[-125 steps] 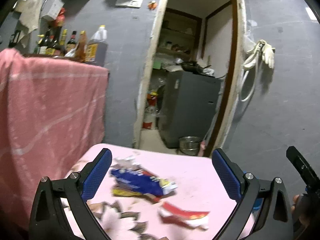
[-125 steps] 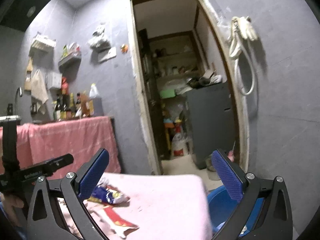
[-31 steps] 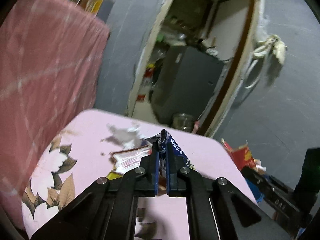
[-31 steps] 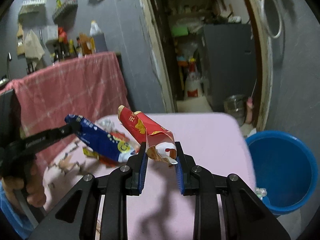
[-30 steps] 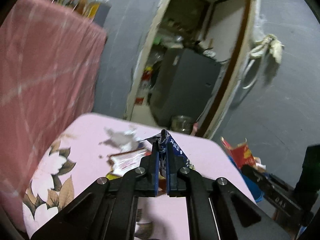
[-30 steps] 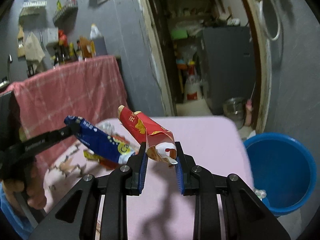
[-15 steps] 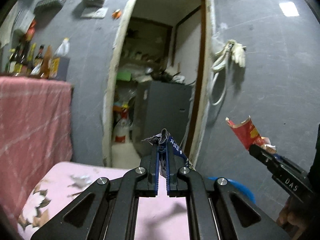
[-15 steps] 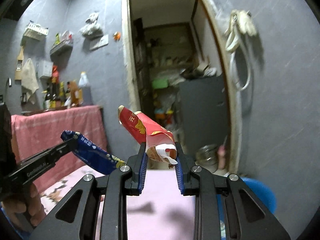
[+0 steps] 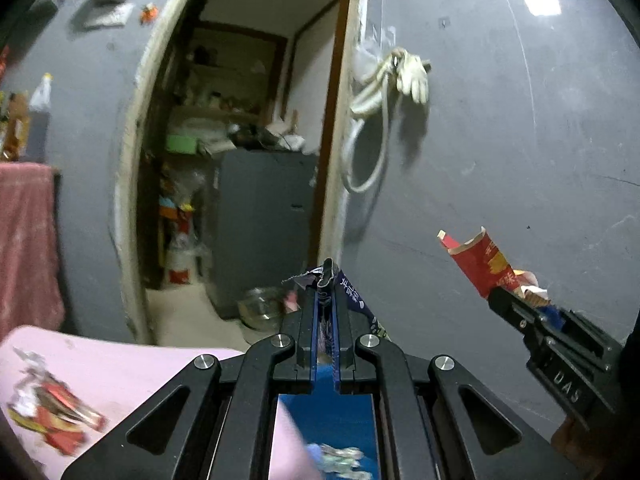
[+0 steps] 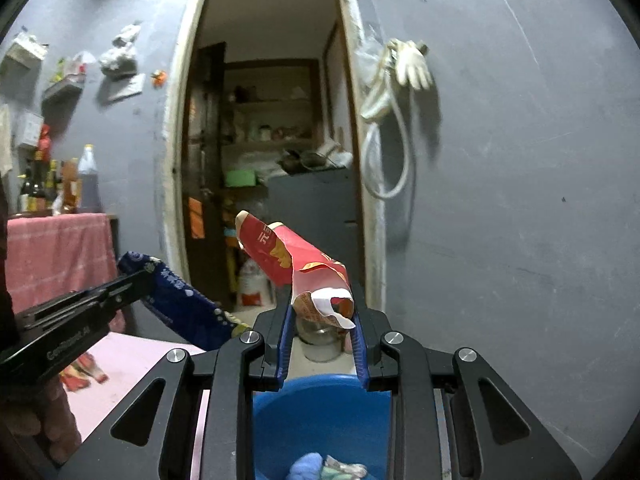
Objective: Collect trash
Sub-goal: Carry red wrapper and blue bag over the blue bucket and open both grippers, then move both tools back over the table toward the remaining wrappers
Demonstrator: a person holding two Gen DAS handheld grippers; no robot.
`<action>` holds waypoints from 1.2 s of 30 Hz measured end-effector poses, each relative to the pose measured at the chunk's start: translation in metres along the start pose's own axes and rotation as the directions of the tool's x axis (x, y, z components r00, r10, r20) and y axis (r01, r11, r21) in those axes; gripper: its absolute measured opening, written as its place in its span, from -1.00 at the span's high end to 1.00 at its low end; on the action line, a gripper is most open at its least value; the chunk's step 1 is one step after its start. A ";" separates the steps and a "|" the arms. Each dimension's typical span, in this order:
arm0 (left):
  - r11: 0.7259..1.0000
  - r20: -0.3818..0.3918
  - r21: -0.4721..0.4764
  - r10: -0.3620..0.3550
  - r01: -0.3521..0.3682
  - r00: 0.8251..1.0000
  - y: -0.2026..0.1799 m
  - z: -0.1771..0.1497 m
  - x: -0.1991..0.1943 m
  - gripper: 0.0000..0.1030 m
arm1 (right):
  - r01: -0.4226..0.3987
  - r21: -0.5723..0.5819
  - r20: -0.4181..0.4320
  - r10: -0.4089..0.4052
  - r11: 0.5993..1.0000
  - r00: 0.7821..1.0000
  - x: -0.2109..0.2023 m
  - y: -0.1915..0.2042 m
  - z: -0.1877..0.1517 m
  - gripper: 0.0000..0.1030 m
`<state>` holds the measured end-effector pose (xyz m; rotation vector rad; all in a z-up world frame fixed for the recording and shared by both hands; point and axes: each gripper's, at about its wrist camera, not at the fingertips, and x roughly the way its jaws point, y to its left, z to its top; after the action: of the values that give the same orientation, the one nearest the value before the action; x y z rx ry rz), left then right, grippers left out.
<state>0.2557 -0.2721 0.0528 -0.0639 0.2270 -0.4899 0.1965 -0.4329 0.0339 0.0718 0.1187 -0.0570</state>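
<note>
My left gripper (image 9: pixel 325 304) is shut on a dark blue snack wrapper (image 9: pixel 352 292), held in the air above the blue bucket (image 9: pixel 332 412). My right gripper (image 10: pixel 320 312) is shut on a crumpled red snack packet (image 10: pixel 288 256), held above the same blue bucket (image 10: pixel 316 420). The bucket holds some trash at its bottom (image 10: pixel 328 468). In the left wrist view the right gripper (image 9: pixel 504 300) and red packet (image 9: pixel 480 260) show at the right. In the right wrist view the left gripper (image 10: pixel 140 280) and blue wrapper (image 10: pixel 180 304) show at the left.
A pink flowered table (image 9: pixel 120 372) lies at the lower left with red and yellow wrappers (image 9: pixel 52 420) on it. A doorway (image 10: pixel 272 140) opens ahead onto a grey cabinet (image 9: pixel 260 224) and a metal bowl (image 9: pixel 260 312). A grey wall (image 10: pixel 520 200) stands at the right.
Both grippers have moved right, off the table and over the blue bucket, each keeping its wrapper. The table has slid to the lower left of both views.
</note>
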 end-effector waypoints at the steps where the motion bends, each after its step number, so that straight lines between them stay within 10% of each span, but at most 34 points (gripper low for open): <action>1: 1.000 -0.027 -0.010 -0.005 0.005 1.000 -0.004 -0.002 0.012 0.93 | 0.011 0.001 -0.017 -0.011 1.000 1.000 0.004 -0.006 -0.003 0.55; 10: 0.999 -0.217 -0.047 -0.005 -0.006 0.976 -0.010 -0.035 0.075 0.93 | 0.031 0.054 -0.180 -0.021 0.998 0.983 0.030 -0.045 -0.037 0.55; 30: 0.991 -0.520 -0.125 -0.023 -0.049 0.854 0.004 -0.088 0.126 0.87 | 0.005 0.122 -0.435 0.049 0.992 0.899 0.079 -0.054 -0.075 0.37; 36: 0.988 -0.544 -0.142 -0.022 -0.067 0.839 0.010 -0.093 0.126 0.44 | 0.000 0.114 -0.449 0.052 0.993 0.892 0.078 -0.052 -0.076 0.25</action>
<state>0.3466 -0.3237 -0.0643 -0.0734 0.8295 -0.4573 0.2622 -0.4835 -0.0540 0.1987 0.5829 -0.0190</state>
